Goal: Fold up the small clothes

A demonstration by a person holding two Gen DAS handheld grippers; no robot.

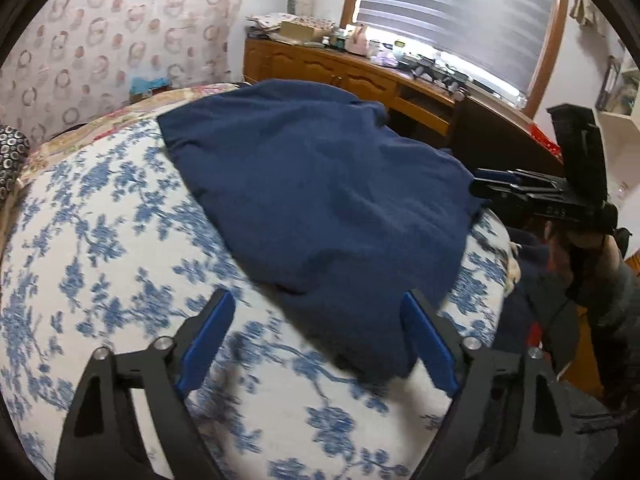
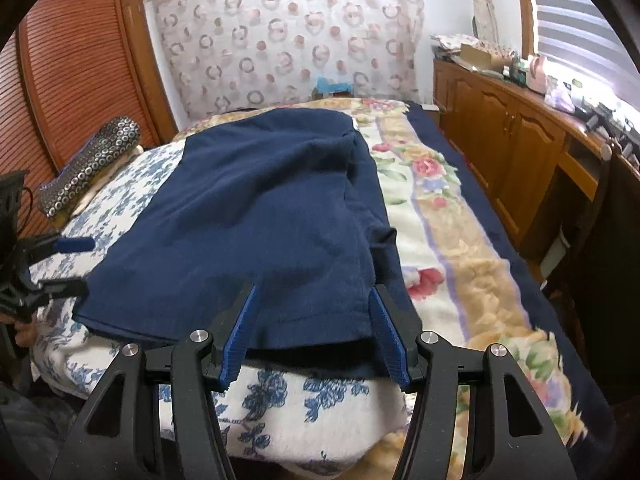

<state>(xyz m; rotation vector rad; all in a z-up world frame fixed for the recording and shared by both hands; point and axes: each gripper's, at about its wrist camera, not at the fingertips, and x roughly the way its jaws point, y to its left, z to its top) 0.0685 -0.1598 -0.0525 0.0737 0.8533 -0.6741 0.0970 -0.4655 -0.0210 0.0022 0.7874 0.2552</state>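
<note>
We count, spread under everything, a white blanket with blue flowers (image 2: 120, 196); beside it on the right of the right wrist frame, a cream blanket with roses (image 2: 432, 208). At left, a dotted bolster pillow (image 2: 92, 164) before a slatted wooden door (image 2: 80, 60). Upper centre, a ring-patterned curtain (image 2: 288, 36). At right, wooden cabinets (image 2: 500, 128), cluttered on top, under a window blind (image 1: 452, 16).
</note>
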